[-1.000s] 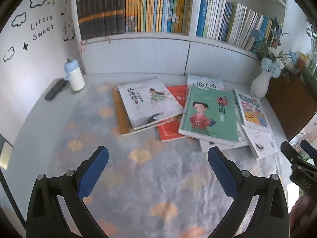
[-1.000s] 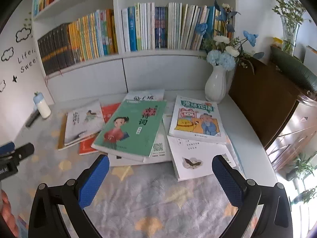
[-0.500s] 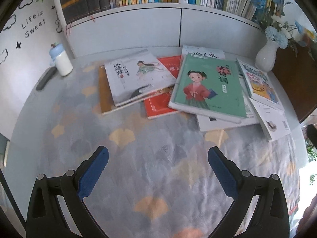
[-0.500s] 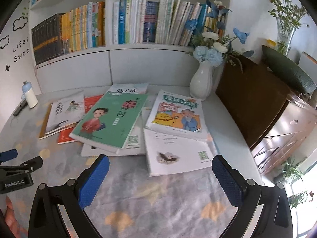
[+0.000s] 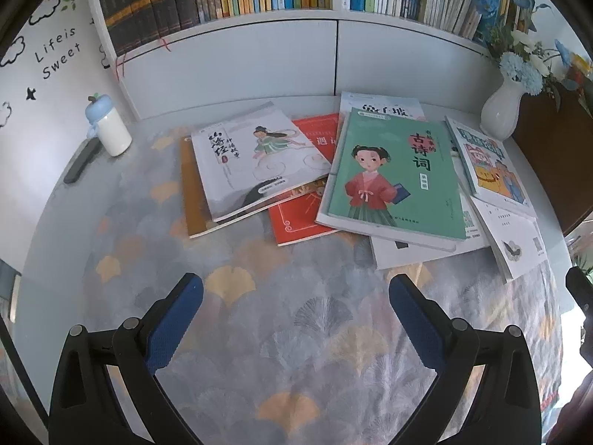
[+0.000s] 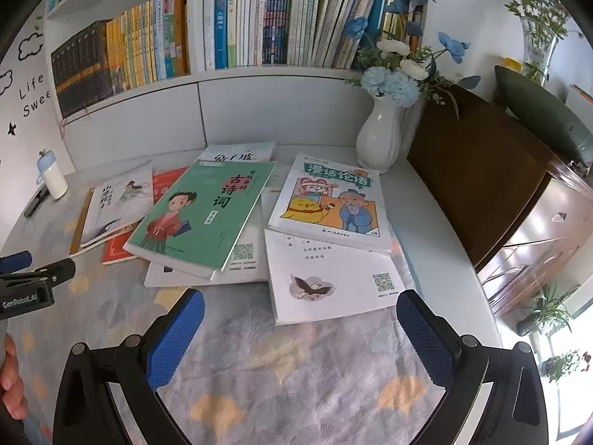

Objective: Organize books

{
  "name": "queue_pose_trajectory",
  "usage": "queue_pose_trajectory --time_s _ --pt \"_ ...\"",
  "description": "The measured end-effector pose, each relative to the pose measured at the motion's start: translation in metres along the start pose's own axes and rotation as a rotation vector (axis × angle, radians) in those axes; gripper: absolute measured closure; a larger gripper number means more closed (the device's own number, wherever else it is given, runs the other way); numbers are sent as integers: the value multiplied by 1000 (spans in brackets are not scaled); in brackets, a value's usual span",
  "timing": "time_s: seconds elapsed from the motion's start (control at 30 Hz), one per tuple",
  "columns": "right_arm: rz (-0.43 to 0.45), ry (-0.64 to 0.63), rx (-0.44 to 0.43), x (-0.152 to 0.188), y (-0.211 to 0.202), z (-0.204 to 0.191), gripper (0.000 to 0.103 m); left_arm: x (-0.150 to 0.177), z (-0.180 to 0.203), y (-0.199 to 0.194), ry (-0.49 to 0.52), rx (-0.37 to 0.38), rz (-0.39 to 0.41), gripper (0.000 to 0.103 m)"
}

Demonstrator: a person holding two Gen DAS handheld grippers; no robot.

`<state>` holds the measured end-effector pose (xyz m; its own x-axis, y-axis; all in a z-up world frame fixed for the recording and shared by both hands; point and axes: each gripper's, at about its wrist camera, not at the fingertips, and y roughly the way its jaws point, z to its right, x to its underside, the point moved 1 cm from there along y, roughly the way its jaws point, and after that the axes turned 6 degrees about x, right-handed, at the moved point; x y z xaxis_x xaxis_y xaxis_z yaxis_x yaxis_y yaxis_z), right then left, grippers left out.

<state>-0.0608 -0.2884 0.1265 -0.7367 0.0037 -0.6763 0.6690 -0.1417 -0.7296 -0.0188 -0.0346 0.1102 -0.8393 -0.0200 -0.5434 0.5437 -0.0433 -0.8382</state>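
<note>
Roughly seven loose books on the cloth; both hand-held grippers spread apart.

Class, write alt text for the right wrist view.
An open right gripper hovers above a patterned tablecloth, facing scattered books: a green poetry book, a cartoon-cover book and a white booklet. Behind stand a white vase and a filled bookshelf.

Red book largely covered by grey-white book and green book. Right gripper cut by frame edge. Shelved spines' titles illegible.
</note>
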Motion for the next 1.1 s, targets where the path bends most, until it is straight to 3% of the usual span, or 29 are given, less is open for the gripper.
queue_pose_trajectory --time_s 0.27,0.43,0.53,0.63,0.8,1.1 --pt "-7 -10 -30 0 -2 -9 0 1 -2 2 -19 -4 -9 3" --pt "-57 -13 -60 6 9 -17 0 6 -6 9 -24 -8 -27 3" --pt "-64 -20 -73 10 11 -20 0 4 -11 5 -27 37 -23 3" --pt "-60 -17 -82 11 11 -21 0 -1 -32 0 -77 107 -30 3" --pt "-62 15 -123 8 13 -30 0 -9 -65 -13 -87 76 -1 3" --pt "-61 2 -118 -10 3 -70 0 -29 -126 -10 -146 125 -27 3"
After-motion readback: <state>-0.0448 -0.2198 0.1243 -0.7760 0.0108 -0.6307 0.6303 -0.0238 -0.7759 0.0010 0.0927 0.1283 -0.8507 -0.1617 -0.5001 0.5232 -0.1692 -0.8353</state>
